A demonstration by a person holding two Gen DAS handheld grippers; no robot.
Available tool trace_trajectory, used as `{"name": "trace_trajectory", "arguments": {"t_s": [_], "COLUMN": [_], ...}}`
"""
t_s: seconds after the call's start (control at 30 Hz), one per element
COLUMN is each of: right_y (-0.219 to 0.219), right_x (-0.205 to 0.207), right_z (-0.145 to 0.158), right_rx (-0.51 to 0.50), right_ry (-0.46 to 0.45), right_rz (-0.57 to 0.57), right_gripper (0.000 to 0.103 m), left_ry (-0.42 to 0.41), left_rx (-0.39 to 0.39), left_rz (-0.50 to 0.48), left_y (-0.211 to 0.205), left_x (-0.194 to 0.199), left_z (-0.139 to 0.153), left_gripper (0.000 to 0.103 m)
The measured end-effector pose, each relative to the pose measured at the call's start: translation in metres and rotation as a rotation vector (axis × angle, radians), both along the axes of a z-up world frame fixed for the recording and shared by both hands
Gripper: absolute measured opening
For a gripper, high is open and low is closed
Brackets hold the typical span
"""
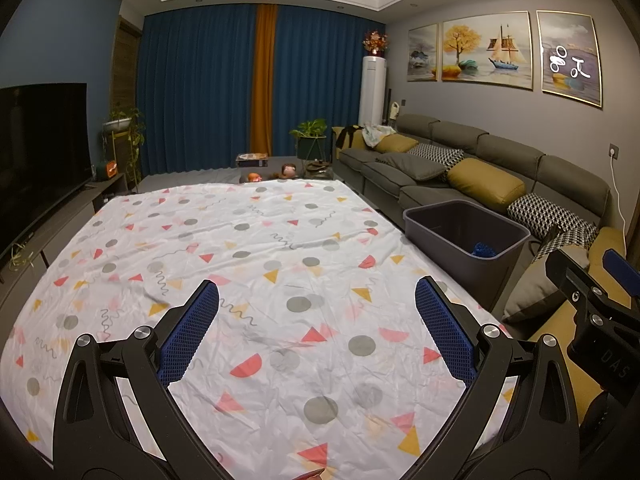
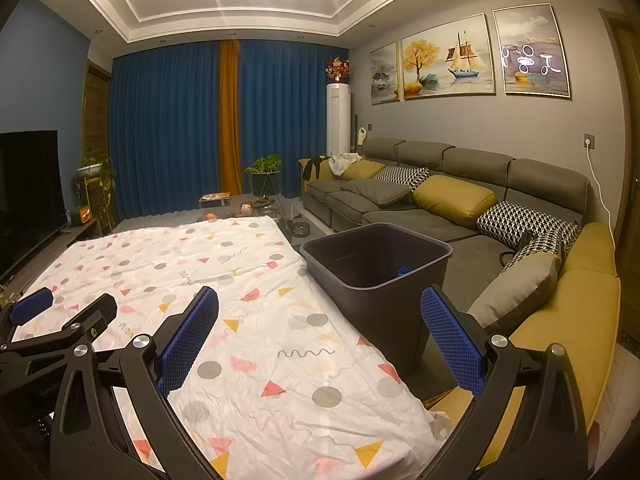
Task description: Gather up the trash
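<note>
Trash shows only as a small blue object (image 1: 483,249) lying at the bottom of the dark grey bin (image 1: 500,258), which stands just beside the right edge of the patterned sheet (image 1: 256,256), between it and the grey sofa (image 1: 452,160). Going left to right: a black television (image 1: 36,148) fills the far left wall, then the white sheet with grey dots and pink and yellow triangles spreads across the middle. The left gripper (image 1: 317,312) hangs over the sheet with its blue-padded jaws spread wide and nothing between them. The right gripper (image 2: 319,320) is likewise released and empty, with the bin (image 2: 380,300) seen between its fingers. Yellow cushions (image 2: 452,194) lie on the sofa at right.
</note>
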State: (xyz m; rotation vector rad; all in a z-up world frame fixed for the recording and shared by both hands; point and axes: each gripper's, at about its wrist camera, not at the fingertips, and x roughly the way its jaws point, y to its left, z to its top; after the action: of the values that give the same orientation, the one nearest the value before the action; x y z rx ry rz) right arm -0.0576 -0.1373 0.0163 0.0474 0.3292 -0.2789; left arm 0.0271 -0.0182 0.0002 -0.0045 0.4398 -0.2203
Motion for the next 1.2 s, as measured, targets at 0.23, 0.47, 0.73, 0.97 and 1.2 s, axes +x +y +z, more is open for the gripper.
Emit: {"name": "trace_trajectory", "arguments": {"t_s": [0.23, 0.47, 0.73, 0.97, 1.2], "right_y": [-0.0002, 0.0009, 0.0011, 0.0016, 0.002], "right_x": [-0.0002, -0.0026, -0.0021, -0.0017, -0.0011], "right_z": [-0.0007, -0.0045, -0.0059, -0.0061, -0.006], "right_rx": [0.002, 0.004, 0.006, 0.007, 0.007], "right_ry": [0.001, 0.004, 0.006, 0.007, 0.005], "right_rz": [0.0, 0.002, 0.002, 0.003, 0.003], "right_gripper": [0.097, 0.097, 0.097, 0.097, 0.097], "left_ry": [-0.009, -0.011, -0.011, -0.012, -0.013], "left_rx": [0.007, 0.014, 0.012, 0.015, 0.021], "left_rz": [0.004, 0.016, 0.017, 0.017, 0.017], "left_y": [-0.0003, -0.0008, -0.0008, -0.001, -0.0024], "left_x": [-0.0023, -0.0043, -0.0045, -0.0047, -0.0063], "left_z": [0.0013, 0.0029, 0.0031, 0.003, 0.002], "left_gripper": [0.097, 0.085, 0.084, 0.084, 0.088]}}
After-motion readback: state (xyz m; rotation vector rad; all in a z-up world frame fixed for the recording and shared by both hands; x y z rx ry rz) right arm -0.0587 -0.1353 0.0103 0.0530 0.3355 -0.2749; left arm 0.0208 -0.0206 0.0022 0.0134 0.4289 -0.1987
